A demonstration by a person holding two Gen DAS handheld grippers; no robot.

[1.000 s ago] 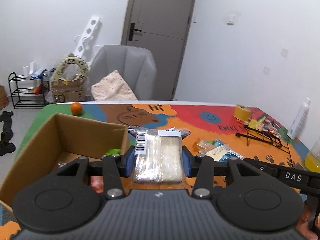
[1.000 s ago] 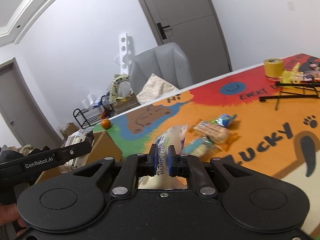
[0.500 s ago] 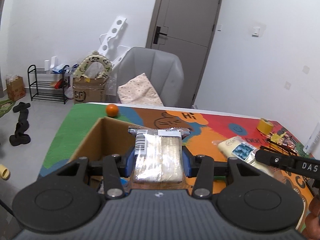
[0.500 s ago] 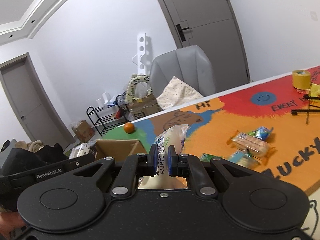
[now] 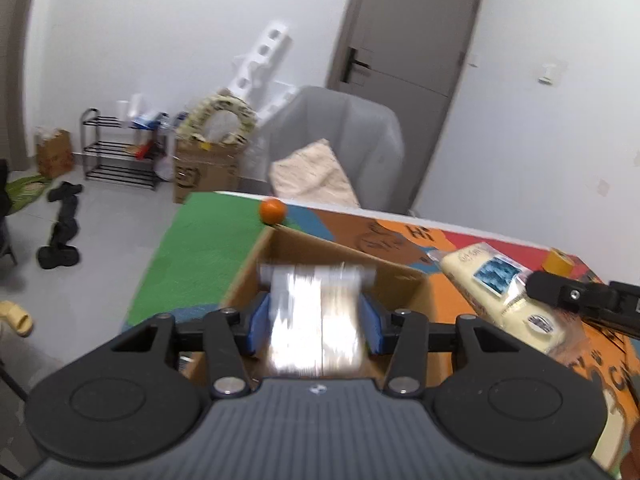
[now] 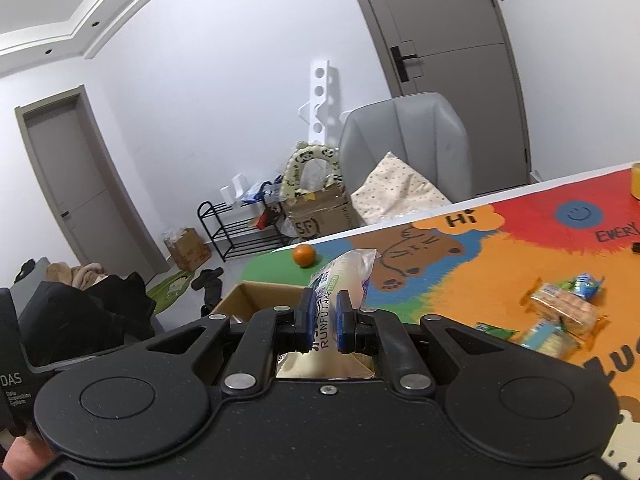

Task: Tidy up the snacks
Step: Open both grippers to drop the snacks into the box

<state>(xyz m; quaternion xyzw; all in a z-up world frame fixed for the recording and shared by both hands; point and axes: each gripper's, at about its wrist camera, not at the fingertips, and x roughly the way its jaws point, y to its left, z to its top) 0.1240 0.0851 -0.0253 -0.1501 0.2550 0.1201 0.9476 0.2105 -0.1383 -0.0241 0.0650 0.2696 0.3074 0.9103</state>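
inspector: left wrist view first. the left gripper (image 5: 314, 322) sits over the open cardboard box (image 5: 400, 280), with a clear-wrapped snack pack (image 5: 316, 320) between its blue pads (image 5: 256, 322). the jaws are easing apart, and i see gaps opening at both sides of the pack. it is blurred, so whether it has slipped free i cannot tell.

clerk: why hold it there?

inspector: in my judgement so the pack drops straight into the box rather than onto the mat (image 5: 200, 256).

clerk: and the other hand?

inspector: the right gripper (image 6: 323, 318) is clamped tight on the neck of a cake bag (image 6: 344, 276) marked "runfu cake". the bag stands up between the pads, near the box's far corner (image 6: 256, 294). i take it to be waiting its turn.

clerk: anything in the way?

inspector: the two tools are close. the left wrist view shows the right tool's black body and the cake bag (image 5: 500, 288) just beside the box's right wall, so both cannot go in at once. an orange (image 6: 304, 255) lies on the mat beyond the box, clear of it.

clerk: what remains?

inspector: loose snack packets (image 6: 560, 316) lie on the mat, well apart from the box. a grey chair (image 6: 404, 148) stands behind the table and does not interfere.
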